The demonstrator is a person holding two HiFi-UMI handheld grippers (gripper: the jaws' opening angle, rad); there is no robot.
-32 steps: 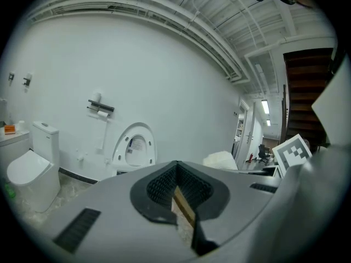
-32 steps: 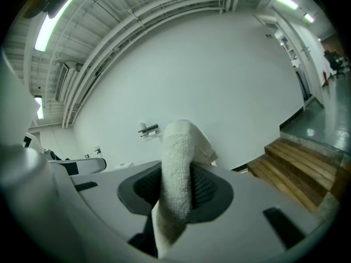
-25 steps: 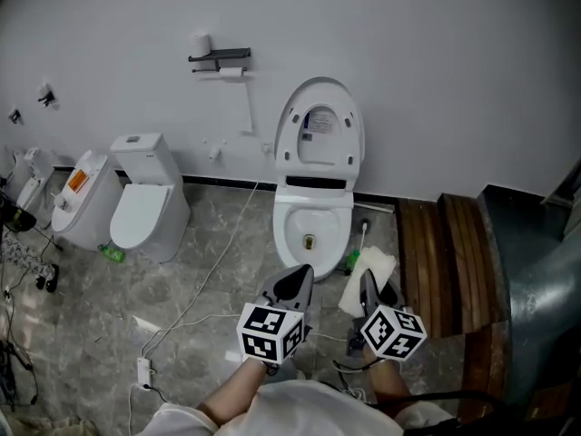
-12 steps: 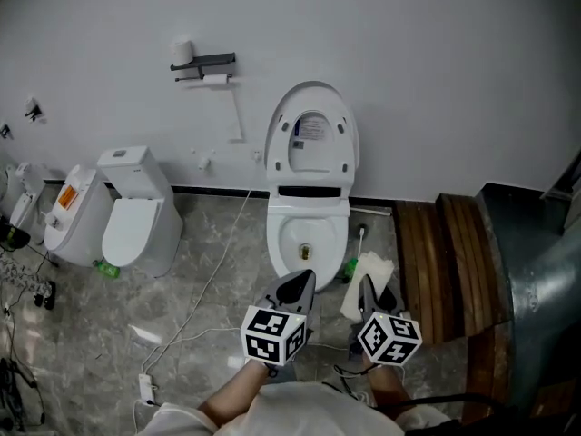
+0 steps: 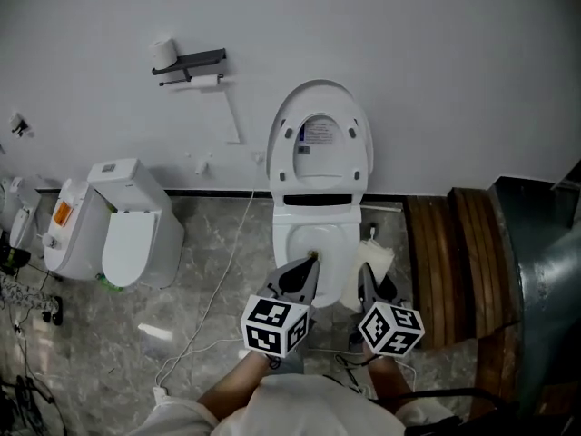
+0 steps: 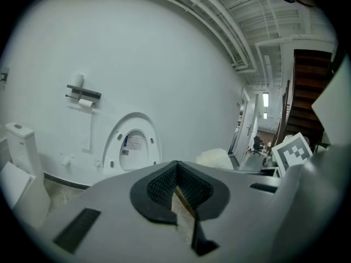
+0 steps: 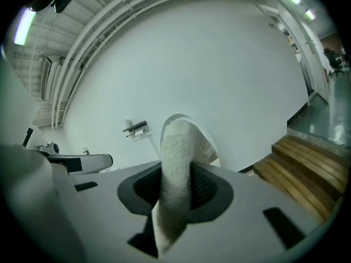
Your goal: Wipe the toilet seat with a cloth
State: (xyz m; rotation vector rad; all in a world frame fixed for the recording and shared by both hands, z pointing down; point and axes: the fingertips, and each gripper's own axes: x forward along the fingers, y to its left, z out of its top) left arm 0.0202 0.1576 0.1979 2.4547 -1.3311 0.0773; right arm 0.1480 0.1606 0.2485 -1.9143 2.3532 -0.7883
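A white toilet stands against the wall with its lid [image 5: 320, 143] raised and its bowl rim [image 5: 292, 236] bare. My left gripper [image 5: 310, 262] is shut with nothing in it, its tips over the bowl's front edge. In the left gripper view the shut left gripper [image 6: 176, 166] points at the lid [image 6: 131, 147]. My right gripper [image 5: 365, 278] is shut on a white terry cloth [image 5: 372, 258] that hangs beside the bowl's right rim. In the right gripper view the cloth [image 7: 175, 169] rises between the right gripper [image 7: 178, 186] jaws and hides most of the lid [image 7: 207, 142].
A second white toilet [image 5: 136, 234] and another white unit [image 5: 65, 225] stand to the left. A toilet-paper shelf [image 5: 191, 62] hangs on the wall. A white cable [image 5: 216, 284] runs across the marble floor. Wooden steps [image 5: 454, 262] lie at the right.
Both grippers have moved forward to the toilet. The left tips are now at the bowl's front edge and the cloth is beside its right rim.
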